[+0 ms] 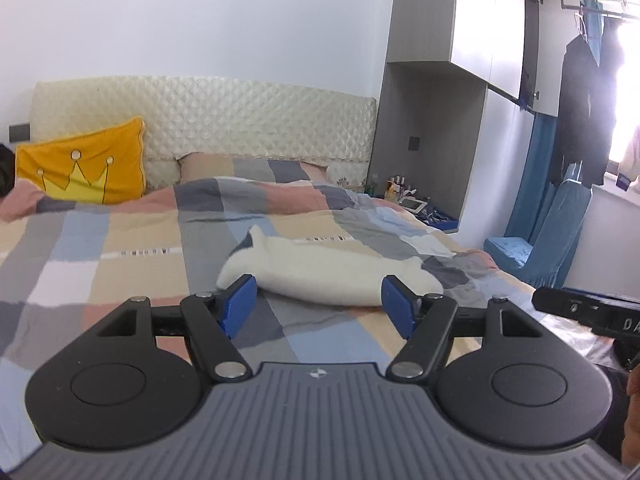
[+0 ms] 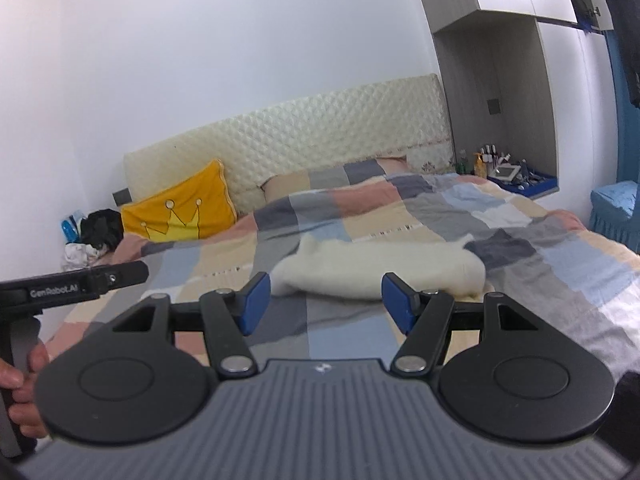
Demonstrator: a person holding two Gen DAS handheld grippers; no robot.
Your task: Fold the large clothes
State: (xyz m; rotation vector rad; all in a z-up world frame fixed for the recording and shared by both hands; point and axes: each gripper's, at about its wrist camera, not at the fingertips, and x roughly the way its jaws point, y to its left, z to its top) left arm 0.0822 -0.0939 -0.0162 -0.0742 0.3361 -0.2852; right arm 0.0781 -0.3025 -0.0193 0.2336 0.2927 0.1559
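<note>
A folded white fluffy garment [image 1: 320, 272] lies on the checked bed cover [image 1: 120, 248], just beyond my left gripper [image 1: 320, 304]. That gripper is open, its blue pads [image 1: 240, 304] apart and bare, a little short of the garment's near edge. From the right wrist view the same white garment [image 2: 380, 272] lies ahead of my right gripper [image 2: 326, 300], which is open too with nothing between its blue pads [image 2: 256, 300]. The other gripper's black body [image 2: 72, 284] shows at the left, held by a hand [image 2: 24, 384].
A yellow crown cushion [image 1: 84, 172] leans on the quilted cream headboard [image 1: 224, 116]. A bedside niche with bottles [image 2: 508, 172] sits at the right. A blue-covered chair [image 1: 544, 240] and hanging dark clothes [image 1: 584, 112] stand by the window. A heap of clothes [image 2: 96, 232] lies beside the bed.
</note>
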